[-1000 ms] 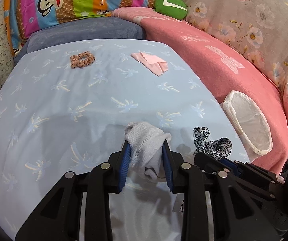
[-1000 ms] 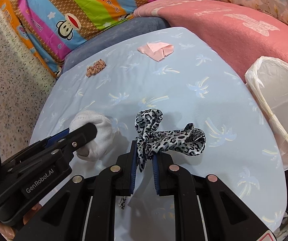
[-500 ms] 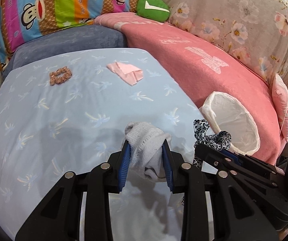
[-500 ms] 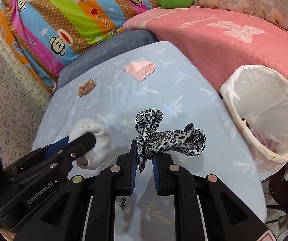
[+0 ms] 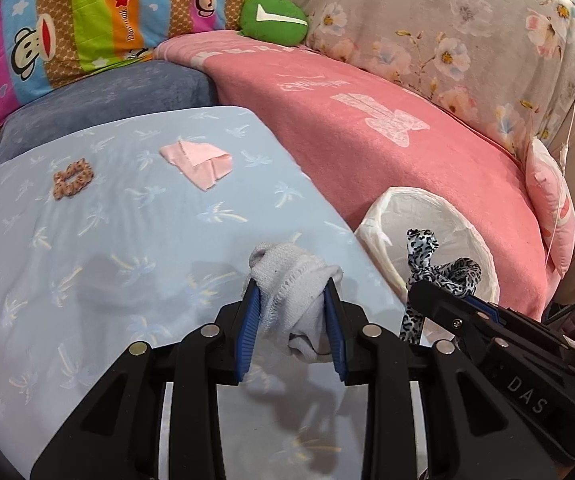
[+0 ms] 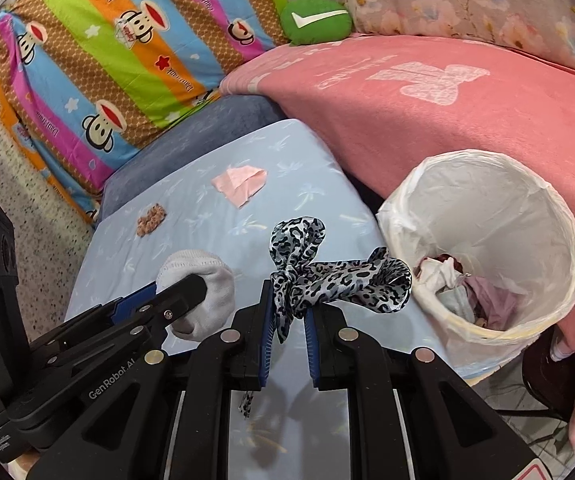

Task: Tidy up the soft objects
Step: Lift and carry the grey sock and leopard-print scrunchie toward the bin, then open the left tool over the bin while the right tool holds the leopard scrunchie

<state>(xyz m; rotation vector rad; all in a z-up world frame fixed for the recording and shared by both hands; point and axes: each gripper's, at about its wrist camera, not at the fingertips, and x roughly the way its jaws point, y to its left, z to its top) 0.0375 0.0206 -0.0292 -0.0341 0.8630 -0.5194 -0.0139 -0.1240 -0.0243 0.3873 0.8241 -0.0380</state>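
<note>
Two hand-held grippers in play, side by side above the near edge of the desk (image 5: 87, 248) with its pale blue palm-print cover. The left hand-held gripper (image 5: 292, 312) has its blue pads squeezed in on one white sock (image 5: 291, 280), bunched up and lifted clear of the cover. The right hand-held gripper (image 6: 289, 320) is pinched tight on one leopard-print scarf (image 6: 339, 276), knotted, one loop standing up and the other reaching toward the bin. That is one white-lined waste bin (image 6: 487, 248) just off the desk's right edge, against the pink blanket (image 6: 427, 100), with a few crumpled fabrics already at the bottom. Left on the cover, well apart from both grippers: one pink cloth (image 5: 201, 162), folded, and one brown scrunchie (image 5: 72, 178) beside it.
</note>
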